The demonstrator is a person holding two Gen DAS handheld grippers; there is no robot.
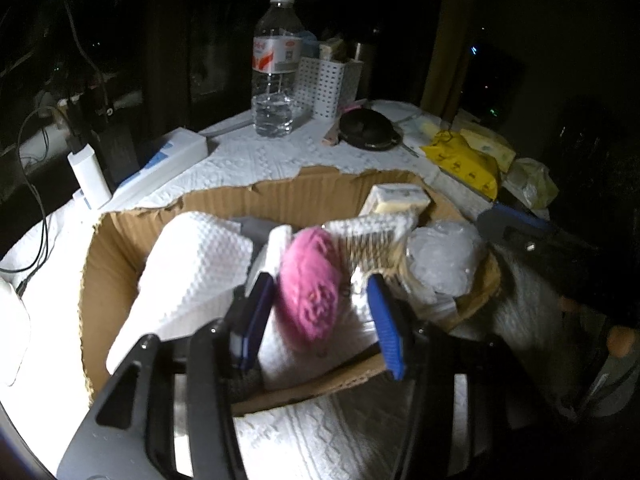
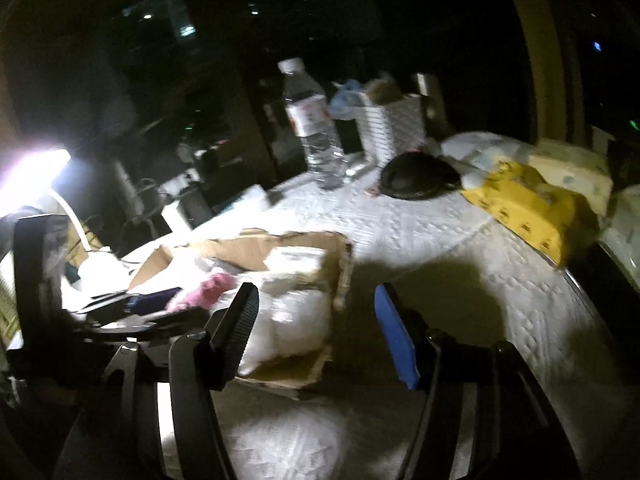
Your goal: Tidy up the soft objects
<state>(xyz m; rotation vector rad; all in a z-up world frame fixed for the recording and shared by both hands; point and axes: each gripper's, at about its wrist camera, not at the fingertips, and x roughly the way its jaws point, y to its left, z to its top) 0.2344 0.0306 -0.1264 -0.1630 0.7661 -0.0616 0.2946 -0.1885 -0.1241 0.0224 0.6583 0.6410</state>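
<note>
Left gripper (image 1: 320, 308) spread wide around pink yarn ball (image 1: 310, 284) over cardboard box (image 1: 280, 196), yarn apparently released, right gripper (image 2: 316, 332) empty, fingers parted, beside box.

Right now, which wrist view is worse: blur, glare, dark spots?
Right wrist view is worse: smeared throughout, lamp blown out at left, cardboard box soft, room behind black. Left wrist view is sharper: water bottle label legible, only the pink yarn ball between the left tongs blurs; tablecloth overexposed at left.
</note>
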